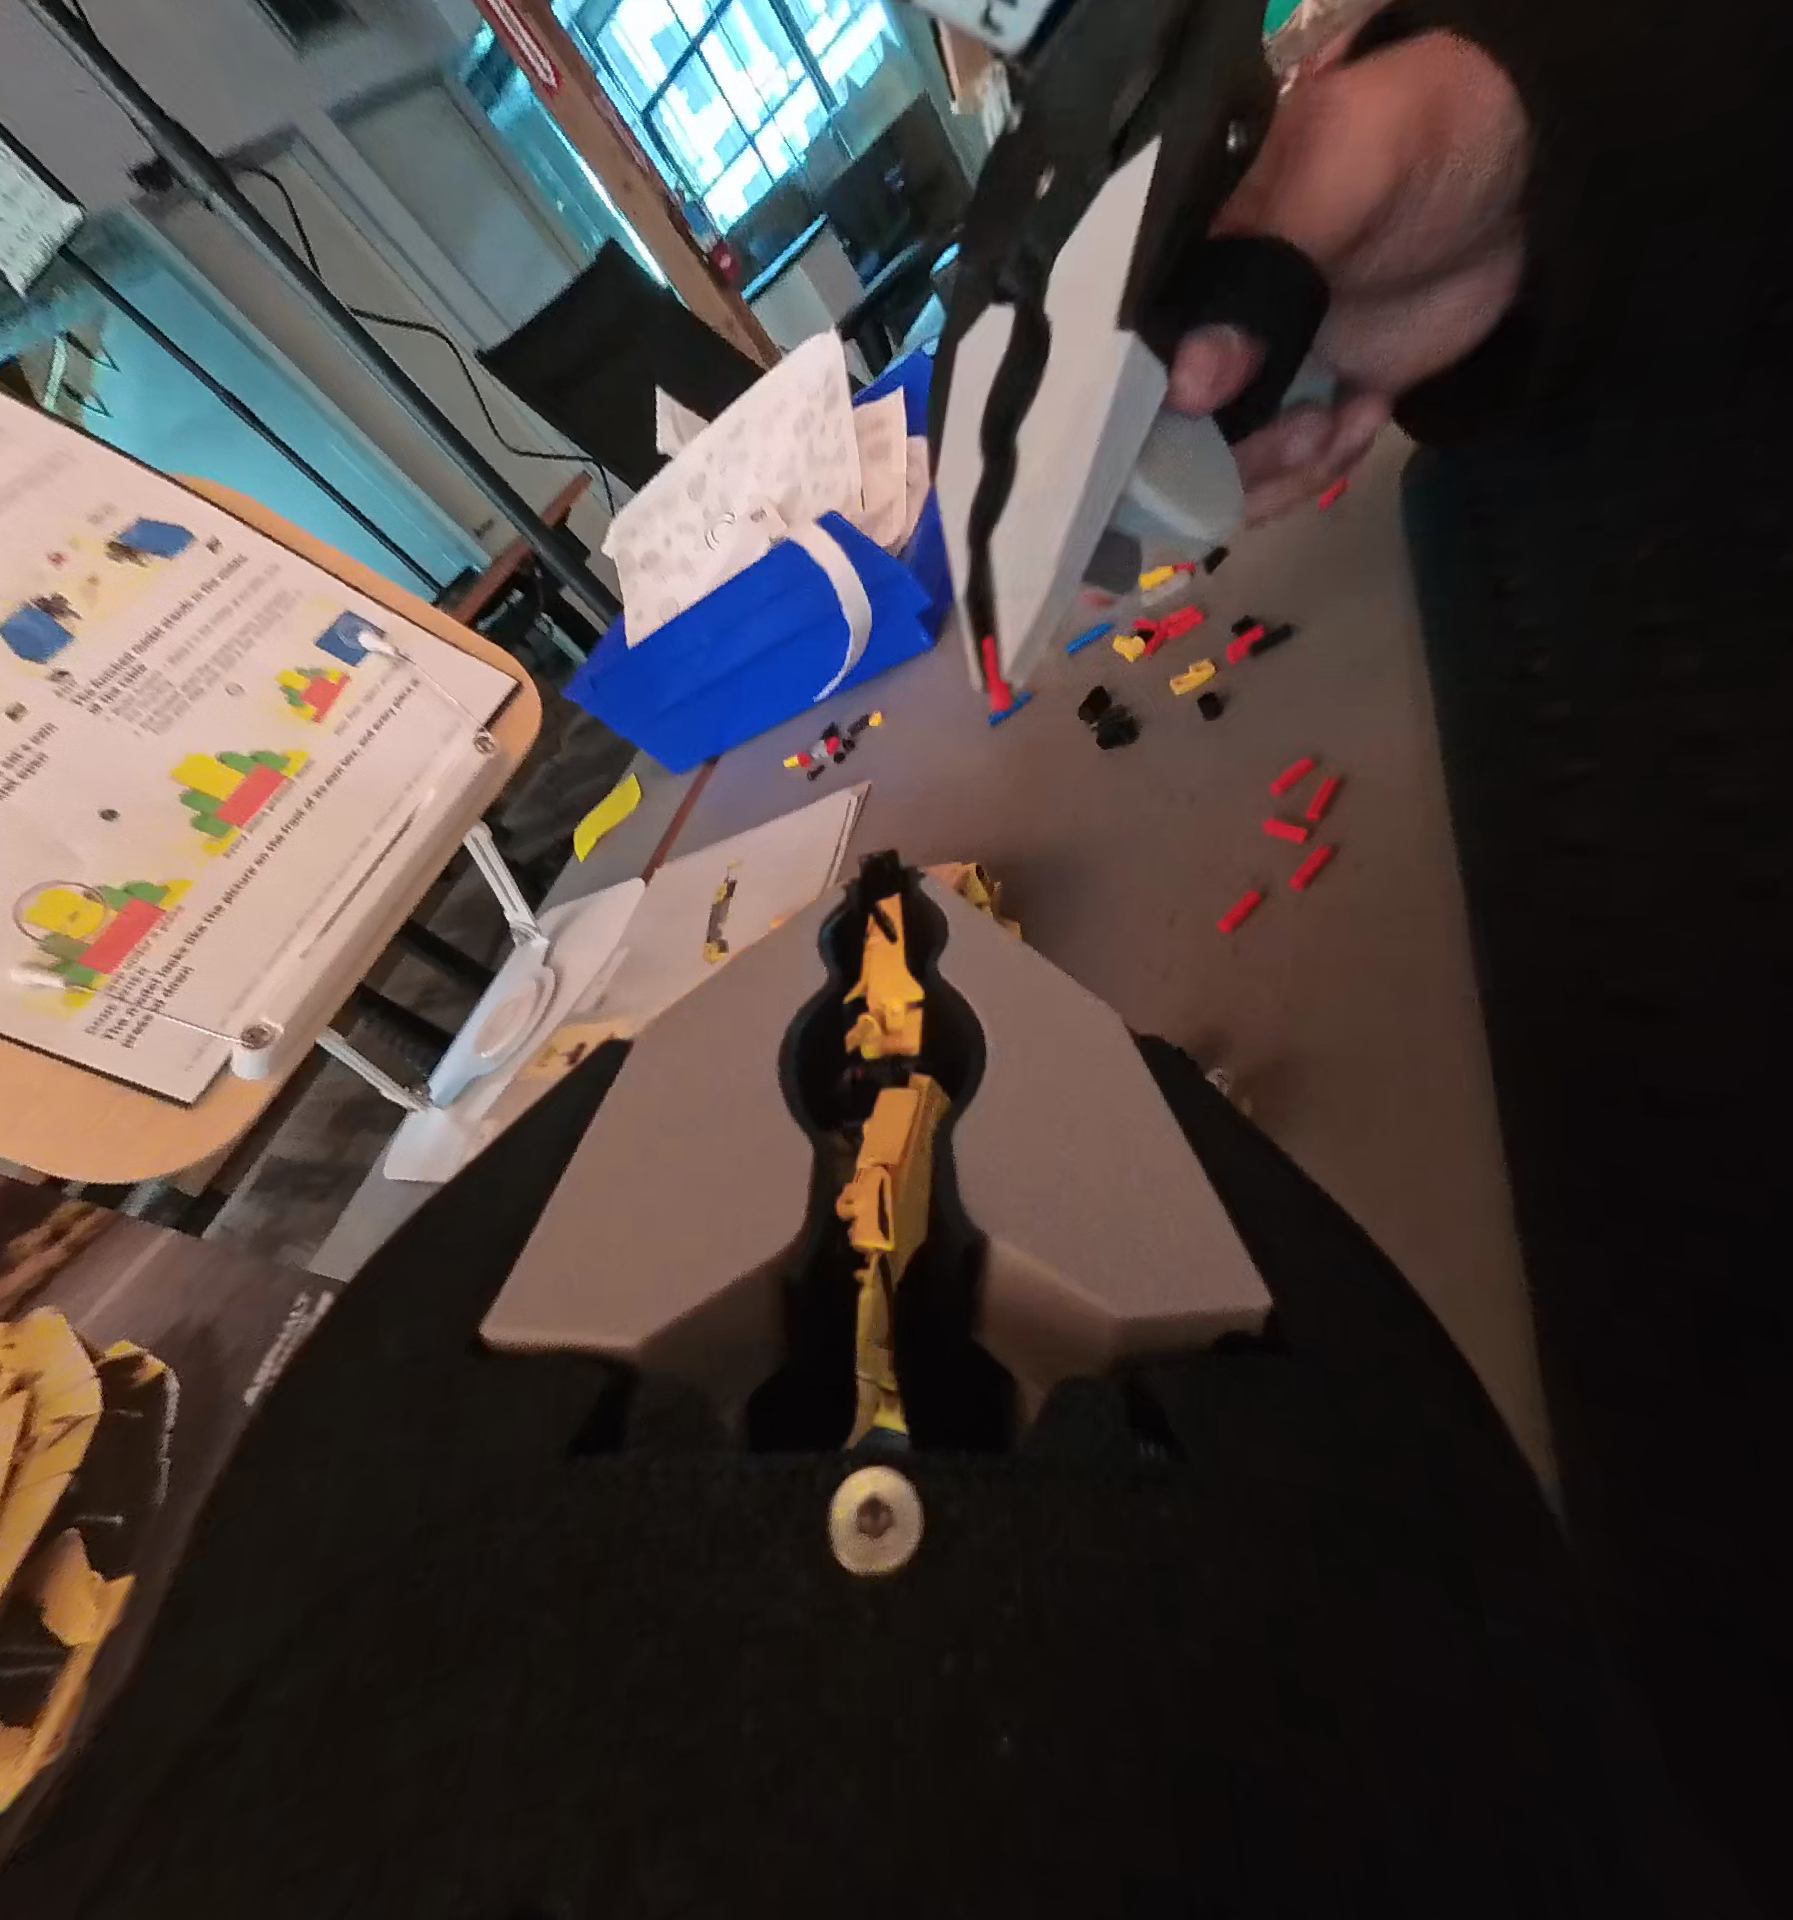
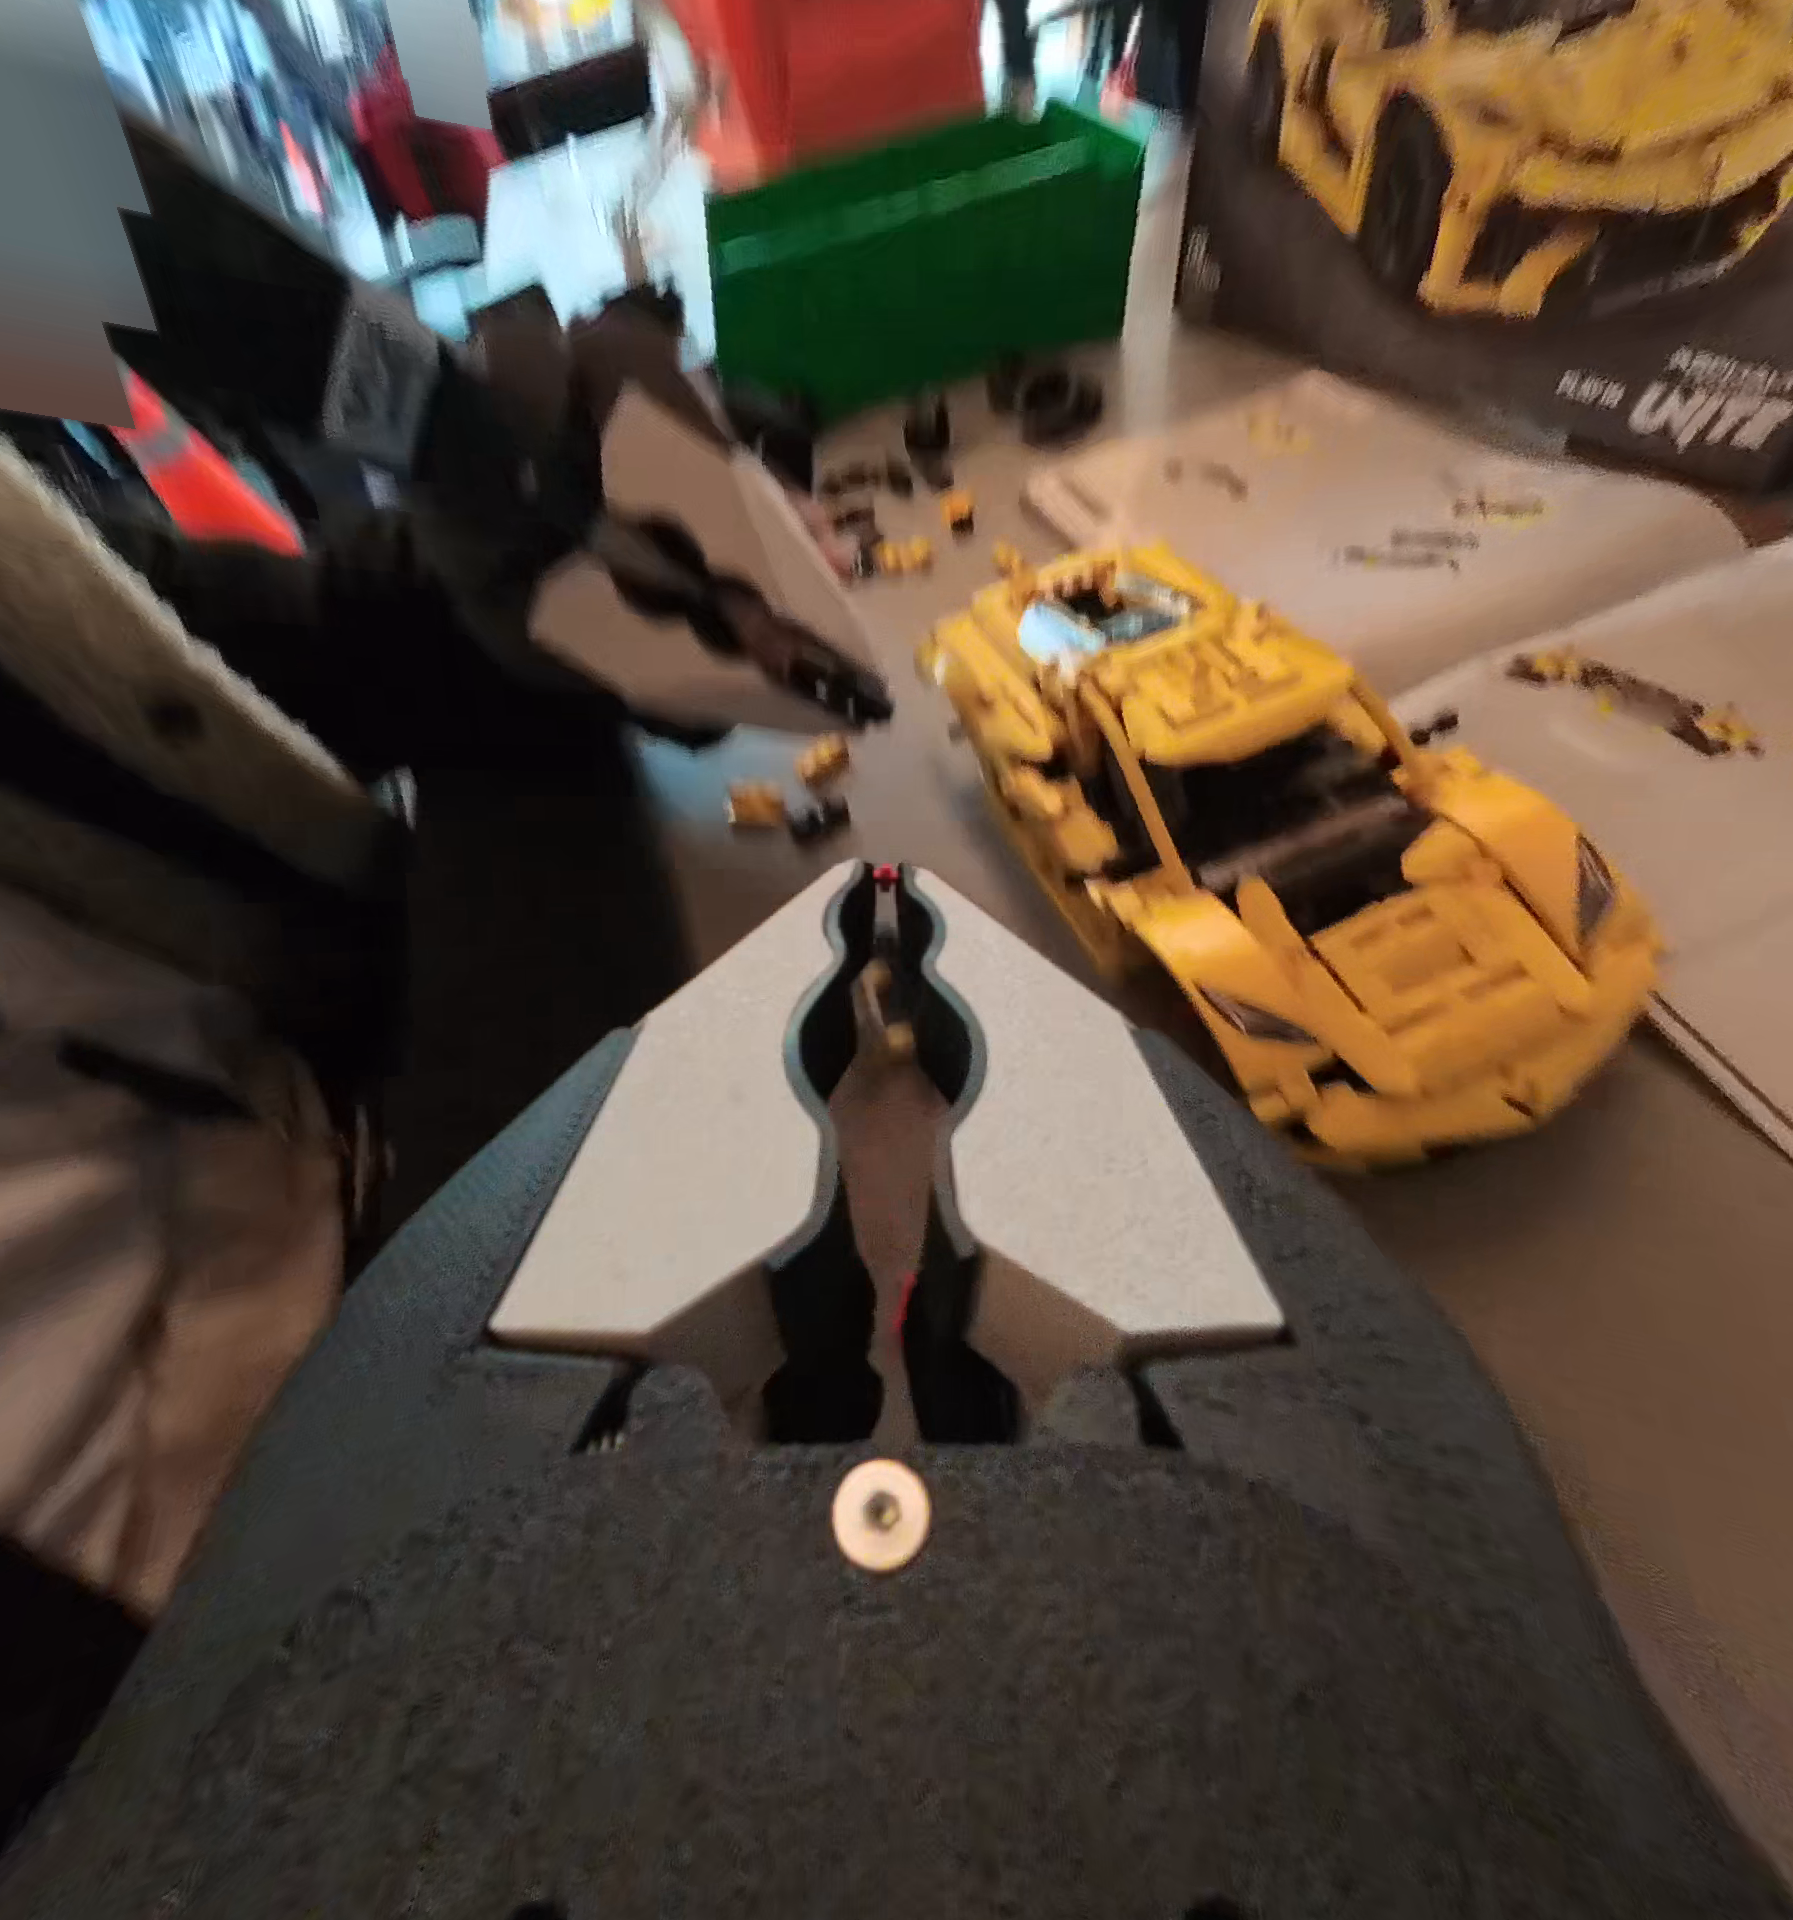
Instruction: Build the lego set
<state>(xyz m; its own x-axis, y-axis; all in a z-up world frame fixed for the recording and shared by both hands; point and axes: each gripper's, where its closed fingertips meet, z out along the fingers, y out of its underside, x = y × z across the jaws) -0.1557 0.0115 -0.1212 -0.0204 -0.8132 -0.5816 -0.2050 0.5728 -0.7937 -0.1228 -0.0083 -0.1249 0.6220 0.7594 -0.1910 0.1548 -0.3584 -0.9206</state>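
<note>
- The part-built yellow brick sports car (image 2: 1287, 831) stood on the grey table (image 2: 1494, 1403), with its tail on an open instruction booklet (image 2: 1339, 488) and the left gripper's tips just beside its tail end.
- Judged handling: the car was rigid as a mass but light, and fragile at every press-fit joint. The open roof frame and loose-looking side panels would probably shed parts under a pinch. The lower body sides or chassis looked the safest place to take hold, with pressing force directed down against the table.
- The left gripper (image 1: 881, 873) had its fingers drawn close together. It could not be determined whether they nipped a small dark part.
- The right gripper (image 2: 884, 873) was clamped on a small red plastic peg (image 1: 991, 660) at its very tips, held low over the table.
- Judged handling: the peg was hard, smooth and very light, and likely to twist or spring out of a tip grip. It should be held across its shaft, leaving the insertion end free.
- Scattered small red, yellow and black loose parts (image 1: 1172, 623) lay on the table, well apart from the car.
- Hidden or unclear: the car's far side and underside were out of sight, motion blur obscured its stud detail, and the peg's intended socket could not be identified.
</note>
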